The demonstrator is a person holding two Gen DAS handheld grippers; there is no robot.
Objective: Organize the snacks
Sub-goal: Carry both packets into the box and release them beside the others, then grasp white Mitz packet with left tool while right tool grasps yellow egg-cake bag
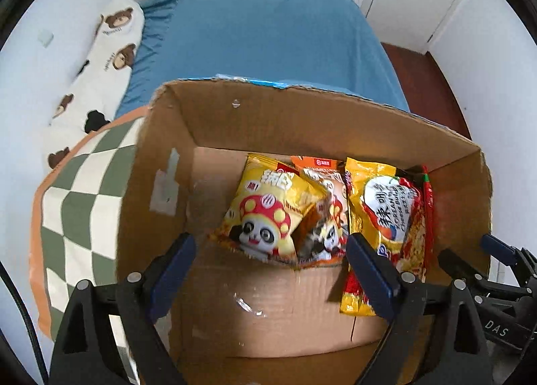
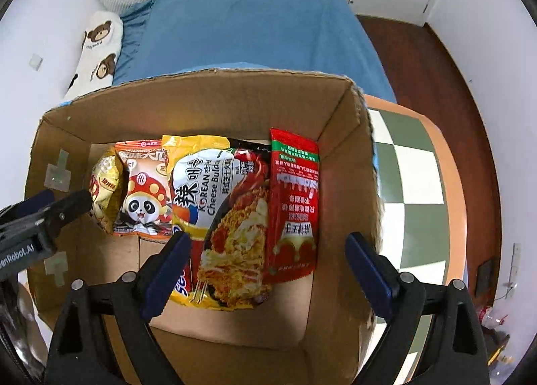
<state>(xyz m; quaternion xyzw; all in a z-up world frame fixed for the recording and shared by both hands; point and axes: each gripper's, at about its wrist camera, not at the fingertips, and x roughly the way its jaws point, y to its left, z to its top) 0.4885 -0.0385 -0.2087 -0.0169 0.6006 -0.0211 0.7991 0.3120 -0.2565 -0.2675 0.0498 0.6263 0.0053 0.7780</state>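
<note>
Box: a brown cardboard box (image 2: 188, 96) with its top open, on a checked mat (image 2: 412, 163) by a blue bed (image 2: 255, 22).
Left gripper: the left gripper (image 1: 272, 266) points down into the box. Its two blue fingers (image 1: 174, 264) are spread wide apart with nothing between them.
Right gripper: the right gripper (image 2: 265, 264) points down too, fingers wide apart, holding nothing.
Yellow panda bag: the yellow panda bag (image 1: 265, 207) lies on the box floor, at 12 o'clock from the left gripper.
Orange panda bag: the orange panda bag (image 2: 144, 190) leans on the yellow one, at its 3 o'clock side.
Noodle pack: the big noodle pack (image 2: 221, 217) lies flat at 11 o'clock from the right gripper.
Red packet: the red packet (image 2: 295, 203) lies touching the noodle pack at its 3 o'clock side, near the box wall.
Pillow: a bear pillow (image 1: 100, 69) lies at 10 o'clock, past the box.
</note>
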